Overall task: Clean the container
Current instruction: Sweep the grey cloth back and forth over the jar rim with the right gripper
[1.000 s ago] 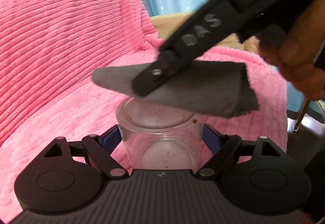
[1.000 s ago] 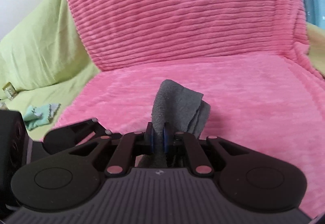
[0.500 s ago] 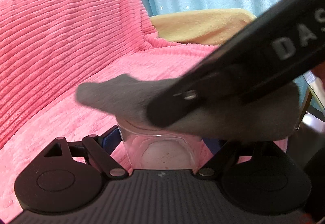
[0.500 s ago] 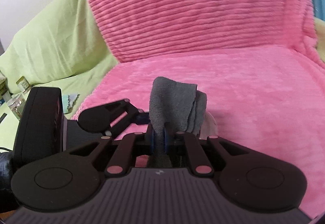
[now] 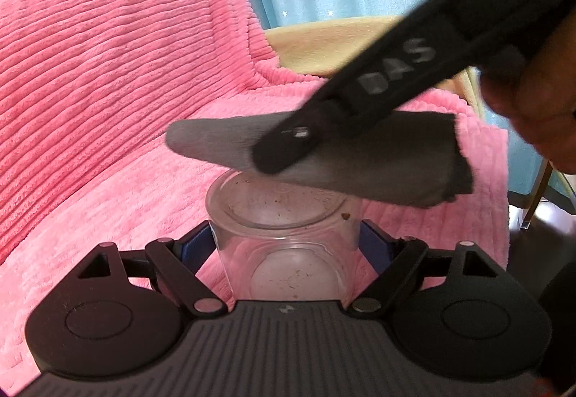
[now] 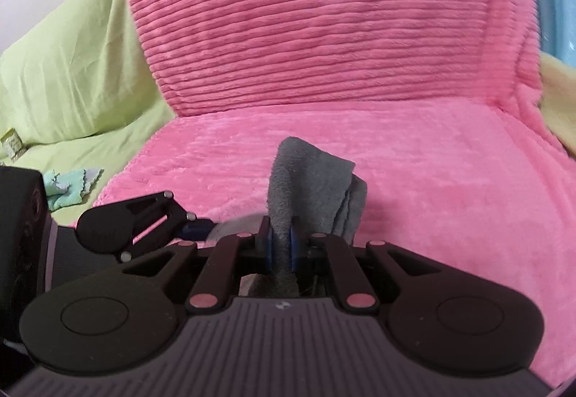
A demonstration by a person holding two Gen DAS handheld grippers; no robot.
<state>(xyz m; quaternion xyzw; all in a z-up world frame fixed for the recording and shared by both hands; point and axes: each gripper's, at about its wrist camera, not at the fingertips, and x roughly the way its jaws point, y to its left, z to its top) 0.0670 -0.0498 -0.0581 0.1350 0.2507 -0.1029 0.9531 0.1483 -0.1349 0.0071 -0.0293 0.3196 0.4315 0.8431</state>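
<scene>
Your left gripper [image 5: 286, 238] has its jaws clamped on the sides of the clear container [image 5: 284, 235], holding it upright over the pink blanket [image 5: 108, 90] with its open mouth facing up. Your right gripper [image 6: 280, 247] has its jaws clenched on a folded grey cloth [image 5: 324, 152], and that cloth lies just above the container's mouth, its long axis running across the rim from left to right and tilted down toward the left. It seems to brush the far edge of the rim, though you cannot tell for certain. Specks of dirt sit on the container's inner wall and base, and a brown crumb clings to the rim on the right. The coming move likely needs the cloth pointed down into the container, so turn the right gripper to aim straight into the mouth
</scene>
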